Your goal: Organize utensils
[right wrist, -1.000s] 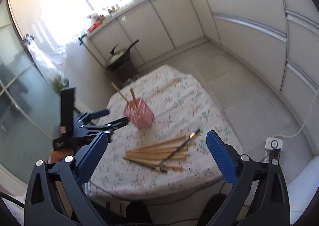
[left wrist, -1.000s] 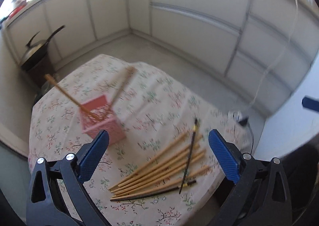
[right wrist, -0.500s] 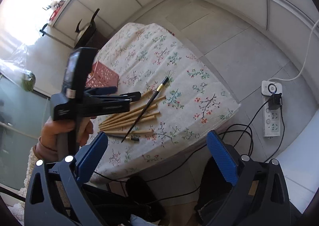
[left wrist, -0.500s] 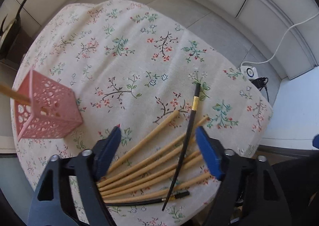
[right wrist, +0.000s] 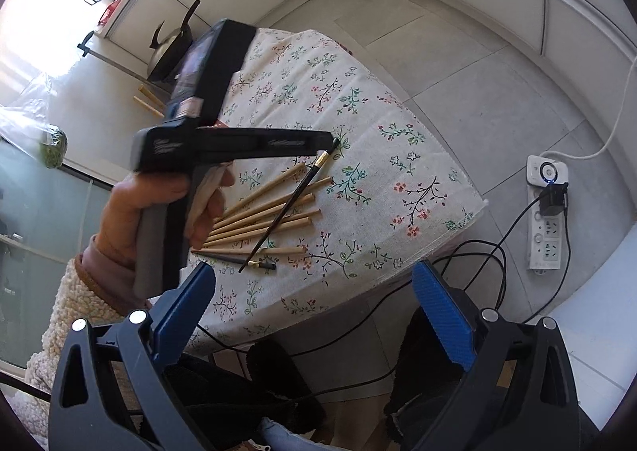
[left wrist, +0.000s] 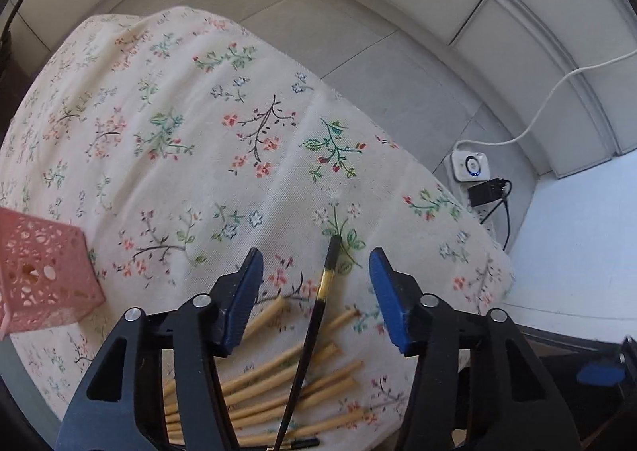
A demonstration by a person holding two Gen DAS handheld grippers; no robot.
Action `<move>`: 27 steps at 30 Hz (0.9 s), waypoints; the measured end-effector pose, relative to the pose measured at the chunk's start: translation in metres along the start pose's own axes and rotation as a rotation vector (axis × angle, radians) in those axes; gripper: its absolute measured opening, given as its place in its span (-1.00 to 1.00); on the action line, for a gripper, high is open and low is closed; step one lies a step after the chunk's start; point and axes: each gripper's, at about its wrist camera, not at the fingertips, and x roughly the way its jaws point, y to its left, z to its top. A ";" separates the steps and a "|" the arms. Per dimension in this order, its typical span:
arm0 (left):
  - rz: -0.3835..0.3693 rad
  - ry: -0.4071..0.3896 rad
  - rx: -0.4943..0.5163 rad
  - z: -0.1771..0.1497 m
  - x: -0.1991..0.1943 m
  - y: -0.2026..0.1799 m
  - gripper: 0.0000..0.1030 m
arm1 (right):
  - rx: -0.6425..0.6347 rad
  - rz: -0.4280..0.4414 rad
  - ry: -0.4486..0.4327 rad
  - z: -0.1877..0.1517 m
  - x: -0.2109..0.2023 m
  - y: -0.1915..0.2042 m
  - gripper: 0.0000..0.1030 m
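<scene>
Black chopstick [left wrist: 318, 315], gold-banded, lower centre of the left wrist view, laid aslant over the fanned bamboo chopsticks [left wrist: 286, 375] on the floral tablecloth [left wrist: 199, 140]; probably next for the pink perforated holder [left wrist: 40, 275] at left edge; left gripper [left wrist: 316, 275] pointing down astride it, jaws closing, pads not yet touching; right gripper [right wrist: 314, 307] wide, empty, lower frame off the table edge, seemingly waiting; pale lettering on the left gripper's body in the right wrist view, unreadable; power strip [right wrist: 545, 220] on floor at right.
</scene>
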 end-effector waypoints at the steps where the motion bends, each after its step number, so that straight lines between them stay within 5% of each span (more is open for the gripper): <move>1: -0.005 0.022 -0.003 0.001 0.007 -0.001 -0.20 | 0.004 0.001 0.003 0.000 0.000 -0.001 0.87; 9: 0.050 0.016 0.030 0.001 0.023 0.003 -0.87 | 0.054 0.009 0.032 0.002 0.005 -0.008 0.87; 16: 0.064 -0.091 0.044 -0.032 -0.015 0.022 -0.88 | 0.136 -0.005 0.065 -0.001 0.021 -0.011 0.87; 21: 0.072 -0.197 0.037 -0.096 -0.088 0.044 -0.88 | 0.229 0.044 0.137 -0.013 0.051 0.002 0.87; 24: 0.071 -0.289 -0.025 -0.133 -0.132 0.063 -0.88 | 0.338 0.082 0.218 -0.028 0.081 0.014 0.66; 27: 0.058 -0.394 -0.102 -0.167 -0.173 0.082 -0.88 | 0.456 0.086 0.305 -0.044 0.117 0.030 0.09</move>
